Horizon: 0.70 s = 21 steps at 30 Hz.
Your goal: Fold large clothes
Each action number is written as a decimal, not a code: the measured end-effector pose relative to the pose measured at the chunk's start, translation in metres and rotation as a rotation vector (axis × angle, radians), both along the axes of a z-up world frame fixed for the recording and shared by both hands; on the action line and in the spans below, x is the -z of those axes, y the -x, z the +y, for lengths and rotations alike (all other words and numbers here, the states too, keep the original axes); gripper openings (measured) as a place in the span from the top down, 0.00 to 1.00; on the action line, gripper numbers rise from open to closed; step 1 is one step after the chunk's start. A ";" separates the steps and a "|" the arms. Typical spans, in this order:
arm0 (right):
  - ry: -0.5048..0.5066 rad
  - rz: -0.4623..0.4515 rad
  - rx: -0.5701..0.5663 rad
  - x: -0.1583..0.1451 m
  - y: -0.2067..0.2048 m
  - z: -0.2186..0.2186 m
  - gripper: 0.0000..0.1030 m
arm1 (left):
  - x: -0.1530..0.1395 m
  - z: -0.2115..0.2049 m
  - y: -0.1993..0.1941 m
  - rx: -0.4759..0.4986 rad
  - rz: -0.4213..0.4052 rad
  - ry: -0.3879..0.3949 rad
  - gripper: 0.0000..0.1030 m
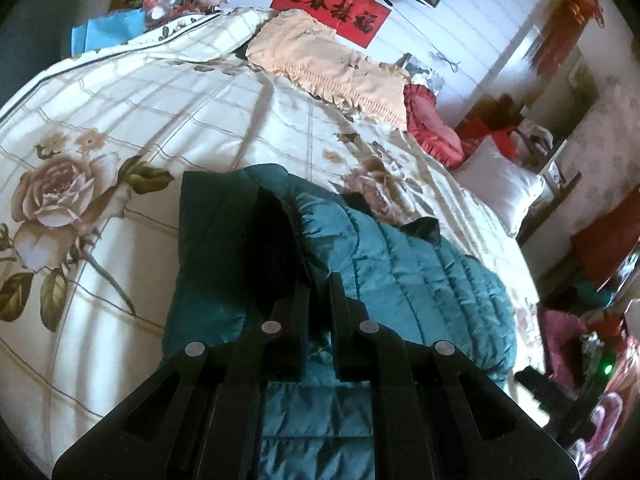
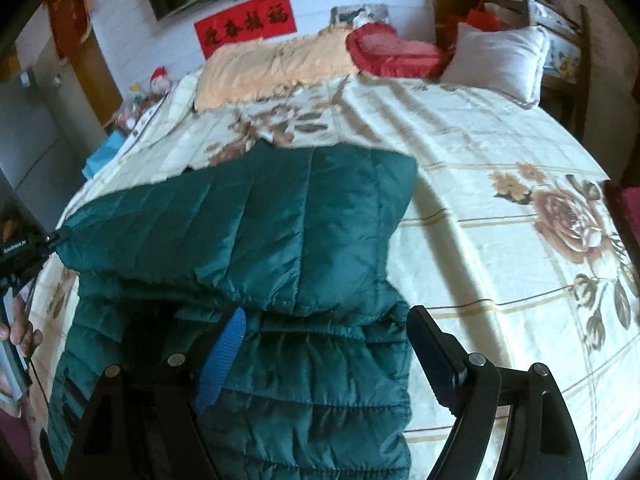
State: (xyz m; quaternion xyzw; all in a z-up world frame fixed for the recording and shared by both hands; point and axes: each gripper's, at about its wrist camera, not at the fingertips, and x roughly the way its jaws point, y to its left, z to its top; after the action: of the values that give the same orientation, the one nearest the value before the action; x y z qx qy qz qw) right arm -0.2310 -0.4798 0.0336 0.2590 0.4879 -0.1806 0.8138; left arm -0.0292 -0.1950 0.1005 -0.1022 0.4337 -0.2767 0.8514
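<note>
A dark teal quilted jacket lies on the floral bed quilt, with one part raised and folded over the rest. In the left wrist view the jacket bunches under and ahead of my left gripper. That gripper's fingers are shut on a fold of the jacket's dark fabric. In the right wrist view the left gripper pinches the corner of the raised flap at the far left. My right gripper hangs open over the jacket's near part, with the blue pad on its left finger.
At the head of the bed lie a peach frilled cover, a red heart cushion and a white pillow. A hand shows at the left edge. Furniture and clutter stand beside the bed.
</note>
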 end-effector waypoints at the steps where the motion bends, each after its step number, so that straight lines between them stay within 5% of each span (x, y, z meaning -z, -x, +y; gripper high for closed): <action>1: -0.009 -0.014 0.026 0.000 0.001 -0.004 0.22 | 0.002 0.000 0.000 0.001 -0.002 -0.009 0.93; 4: -0.125 -0.055 0.148 0.013 0.002 -0.030 0.22 | 0.010 0.003 0.000 -0.008 0.012 -0.024 0.93; 10: -0.308 0.010 0.209 0.052 -0.016 -0.050 0.22 | 0.019 0.016 0.004 -0.035 0.025 -0.020 0.93; 12: -0.261 -0.030 0.169 0.042 -0.018 -0.042 0.24 | 0.026 0.016 0.005 -0.031 0.029 -0.046 0.93; 14: -0.177 0.017 0.113 0.042 -0.023 -0.030 0.47 | 0.034 0.015 0.004 -0.027 0.047 -0.050 0.93; 18: -0.120 0.077 0.048 0.046 -0.030 -0.023 0.48 | 0.032 0.018 0.004 -0.037 0.069 -0.018 0.91; 21: -0.156 0.028 0.071 0.028 -0.022 -0.037 0.48 | 0.019 0.023 0.002 -0.029 0.069 -0.011 0.83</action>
State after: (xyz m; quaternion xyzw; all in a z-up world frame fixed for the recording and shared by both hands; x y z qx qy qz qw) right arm -0.2087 -0.5166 0.0060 0.3361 0.5024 -0.1745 0.7773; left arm -0.0315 -0.1722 0.0819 -0.1134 0.4628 -0.2584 0.8404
